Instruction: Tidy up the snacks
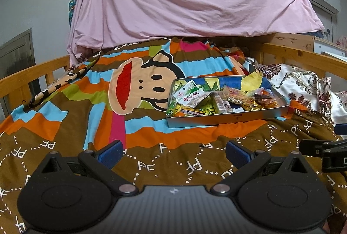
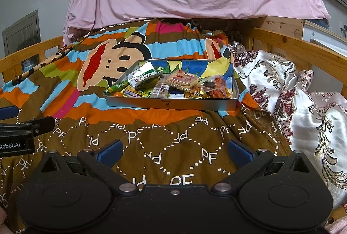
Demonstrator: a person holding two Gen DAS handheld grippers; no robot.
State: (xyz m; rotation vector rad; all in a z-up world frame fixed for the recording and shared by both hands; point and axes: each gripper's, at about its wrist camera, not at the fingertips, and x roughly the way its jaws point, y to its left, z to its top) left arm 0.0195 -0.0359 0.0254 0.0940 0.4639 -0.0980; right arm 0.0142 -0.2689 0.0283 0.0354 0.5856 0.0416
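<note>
We hold the left gripper (image 1: pixel 174 152) and right gripper (image 2: pixel 174 151) spread wide and empty above the cartoon-monkey quilt (image 2: pixel 151 136). The snack packets (image 2: pixel 173 83) all lie heaped in the metal tin tray (image 2: pixel 173 105). Gathering appears complete; whether sorting within remains, we cannot tell.

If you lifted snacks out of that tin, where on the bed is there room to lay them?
Bare blanket lies between the tin tray and both open grippers, and left of the tray over the monkey print. The tray is heaped with packets; to its right the floral pillow crowds it.
</note>
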